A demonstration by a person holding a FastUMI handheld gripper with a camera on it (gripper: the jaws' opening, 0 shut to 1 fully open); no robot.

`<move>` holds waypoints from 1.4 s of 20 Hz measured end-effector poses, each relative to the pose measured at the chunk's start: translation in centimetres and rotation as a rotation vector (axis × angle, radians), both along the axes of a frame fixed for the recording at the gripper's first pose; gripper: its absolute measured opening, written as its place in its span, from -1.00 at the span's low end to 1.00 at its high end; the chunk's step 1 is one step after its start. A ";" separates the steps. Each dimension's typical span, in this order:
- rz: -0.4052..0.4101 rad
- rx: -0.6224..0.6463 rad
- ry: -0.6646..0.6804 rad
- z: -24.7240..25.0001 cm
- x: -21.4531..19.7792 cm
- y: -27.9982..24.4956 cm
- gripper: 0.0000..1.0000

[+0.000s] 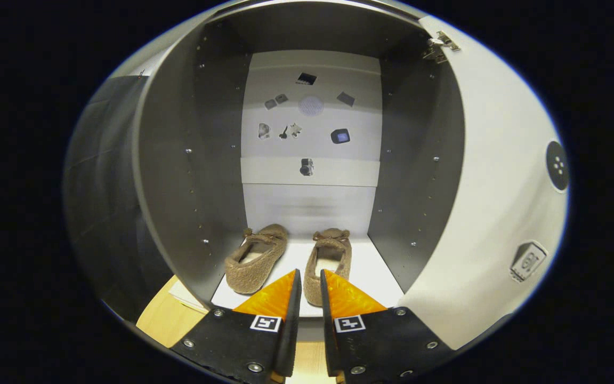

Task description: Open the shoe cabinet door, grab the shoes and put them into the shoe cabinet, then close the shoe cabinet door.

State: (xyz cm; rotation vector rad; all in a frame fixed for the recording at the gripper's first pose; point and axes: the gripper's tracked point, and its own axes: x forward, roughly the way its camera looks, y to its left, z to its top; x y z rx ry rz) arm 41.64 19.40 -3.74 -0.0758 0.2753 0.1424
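Shoes fuzzy, fleece-like cloth, matt. Cabinet walls smooth, matt; shelf smooth. Hinge shiny metal. Door smooth, matt. Surface pale wood.

Riding on the claw, the camera looks forward along its nearly closed fingers, close before the open grey shoe cabinet, facing its white back wall.
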 end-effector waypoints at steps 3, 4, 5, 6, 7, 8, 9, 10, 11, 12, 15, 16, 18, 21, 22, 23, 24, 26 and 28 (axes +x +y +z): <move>-0.011 0.006 -0.029 1.0 -4.0 -0.3 -0.55; -0.009 0.005 -0.035 1.2 -5.5 -0.4 -0.55; -0.002 0.005 -0.036 1.4 -7.0 -0.4 -0.55; -0.004 0.004 -0.028 1.3 -8.7 -0.7 -0.55; -0.007 0.004 -0.034 1.5 -10.2 -1.0 -0.55; -0.011 0.003 -0.040 1.8 -11.7 -1.4 -0.55; -0.014 0.004 -0.039 2.0 -12.5 -1.6 -0.55; -0.017 0.005 -0.042 2.2 -13.7 -1.9 -0.55; -0.018 0.008 -0.043 2.1 -14.8 -2.2 -0.55; -0.020 0.014 -0.044 2.1 -16.2 -2.5 -0.55; -0.050 0.030 -0.047 2.0 -20.4 -4.4 -0.55; -0.067 0.032 -0.050 2.0 -22.0 -5.4 -0.55; -0.115 0.023 -0.053 1.7 -24.4 -8.1 -0.51; -0.179 0.037 -0.068 1.7 -27.4 -11.7 -0.50; -0.198 0.034 -0.076 1.7 -28.4 -13.2 -0.47; -0.221 0.027 -0.083 1.6 -29.2 -14.8 -0.46; -0.246 0.025 -0.093 1.6 -30.0 -16.6 -0.45; -0.284 0.039 -0.113 1.8 -31.2 -19.8 -0.40; -0.301 0.054 -0.115 1.8 -31.6 -22.3 -0.37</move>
